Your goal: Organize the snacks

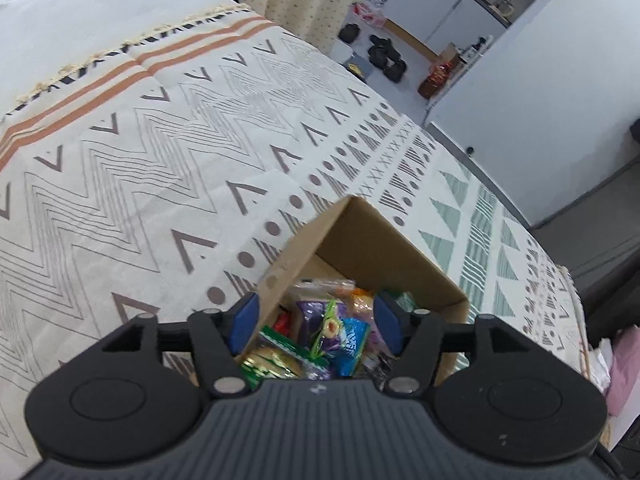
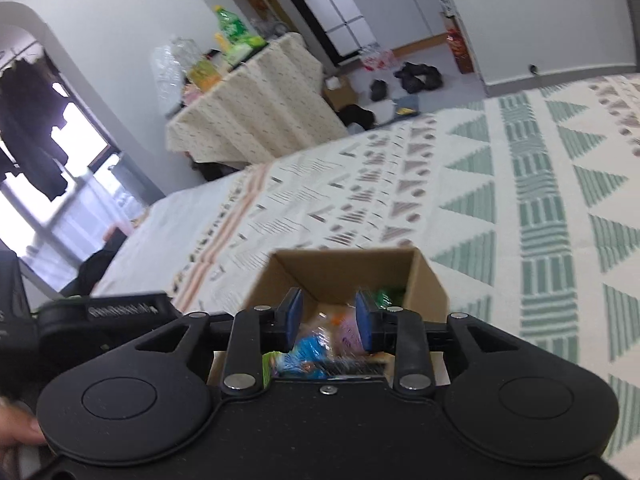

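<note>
Sitting on the bed's patterned blanket (image 1: 168, 152), near the edge where the green triangles run, is an open brown cardboard box (image 1: 380, 248) with plain walls and no lid. It holds a loose heap of snack packets (image 1: 320, 336): a gold foil one, a purple one, a blue one, green-edged wrappers and an orange-and-clear bag. Both tools hang over the box mouth. The left gripper (image 1: 316, 322) has its blue-padded fingers (image 1: 245, 326) spread wide with nothing pressed between them. The right gripper (image 2: 329, 320) has its fingers (image 2: 295, 318) parted more narrowly, also gripping nothing; the packets below it look blurred. Beyond the bed stands a cloth-draped table (image 2: 256, 112) with bottles.
</note>
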Motion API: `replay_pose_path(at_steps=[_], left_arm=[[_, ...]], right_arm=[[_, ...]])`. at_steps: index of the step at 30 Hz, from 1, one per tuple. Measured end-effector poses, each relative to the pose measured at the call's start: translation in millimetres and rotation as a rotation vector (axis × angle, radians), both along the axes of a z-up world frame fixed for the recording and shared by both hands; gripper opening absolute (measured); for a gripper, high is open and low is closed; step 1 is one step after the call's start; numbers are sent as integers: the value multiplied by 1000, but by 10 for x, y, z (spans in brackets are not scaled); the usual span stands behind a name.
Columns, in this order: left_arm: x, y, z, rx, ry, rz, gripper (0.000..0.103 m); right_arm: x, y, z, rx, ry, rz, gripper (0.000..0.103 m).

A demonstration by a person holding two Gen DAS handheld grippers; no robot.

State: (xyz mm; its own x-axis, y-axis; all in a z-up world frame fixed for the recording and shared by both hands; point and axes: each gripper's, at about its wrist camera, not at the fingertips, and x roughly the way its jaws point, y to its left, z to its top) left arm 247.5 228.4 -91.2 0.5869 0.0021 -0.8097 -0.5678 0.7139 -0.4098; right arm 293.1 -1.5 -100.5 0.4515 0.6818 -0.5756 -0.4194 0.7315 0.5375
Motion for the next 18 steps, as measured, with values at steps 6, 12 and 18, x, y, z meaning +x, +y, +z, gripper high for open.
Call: replay_pose_path(at_steps=[6,12,18], left_arm=[[-38,-99,100,25,-1,-65,81],[-152,-234,283,82,11,-125,88],[-388,-379,496,113,6,-190,93]], right_arm=[[-136,-224,131,-20,-9,-63,40],[-343,-450,358,-3,-54,-122,57],[-556,-614,557,-34,-86,-162,74]])
